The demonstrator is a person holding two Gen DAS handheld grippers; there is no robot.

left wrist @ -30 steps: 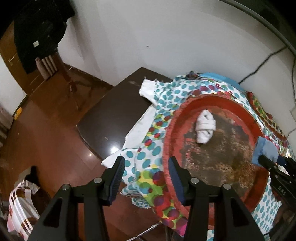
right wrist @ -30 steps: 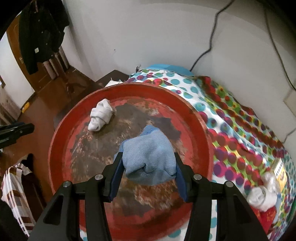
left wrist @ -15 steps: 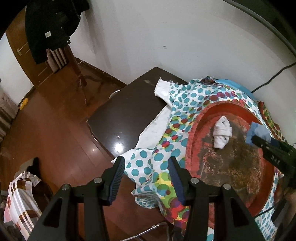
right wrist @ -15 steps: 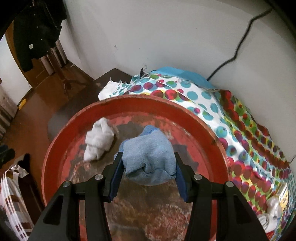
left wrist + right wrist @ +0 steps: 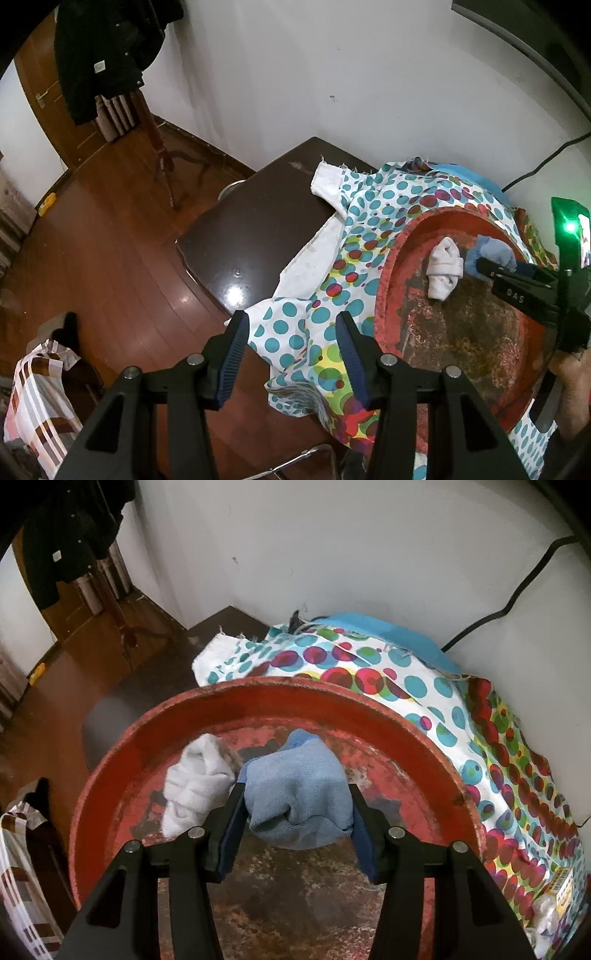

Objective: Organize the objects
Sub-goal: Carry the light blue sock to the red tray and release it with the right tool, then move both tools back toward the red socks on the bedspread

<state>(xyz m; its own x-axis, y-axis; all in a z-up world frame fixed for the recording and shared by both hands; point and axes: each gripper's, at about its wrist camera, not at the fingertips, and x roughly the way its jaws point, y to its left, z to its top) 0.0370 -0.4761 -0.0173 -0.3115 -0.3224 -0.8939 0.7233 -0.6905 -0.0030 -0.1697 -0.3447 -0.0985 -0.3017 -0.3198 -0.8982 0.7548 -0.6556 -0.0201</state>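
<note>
A big round red tray (image 5: 122, 746) with a worn, rusty floor lies on a dotted cloth (image 5: 417, 686). A rolled white sock (image 5: 195, 786) lies in its far left part. My right gripper (image 5: 295, 808) is shut on a blue cloth bundle (image 5: 295, 794) and holds it low over the tray, just right of the white sock. In the left wrist view the tray (image 5: 384, 291), the white sock (image 5: 443, 273) and the blue bundle (image 5: 493, 253) show at the right. My left gripper (image 5: 291, 354) is open and empty, off the tray's left rim above the dotted cloth (image 5: 373, 218).
A dark table top (image 5: 258, 221) lies bare left of the cloth. A white wall stands close behind. A coat stand (image 5: 155, 129) with a black jacket is on the wood floor. A yellow box (image 5: 559, 890) and white wrappers lie at the cloth's right end.
My right gripper has carried the blue bundle forward over the tray, up beside the white sock. My left gripper has drawn back to the left, off the tray.
</note>
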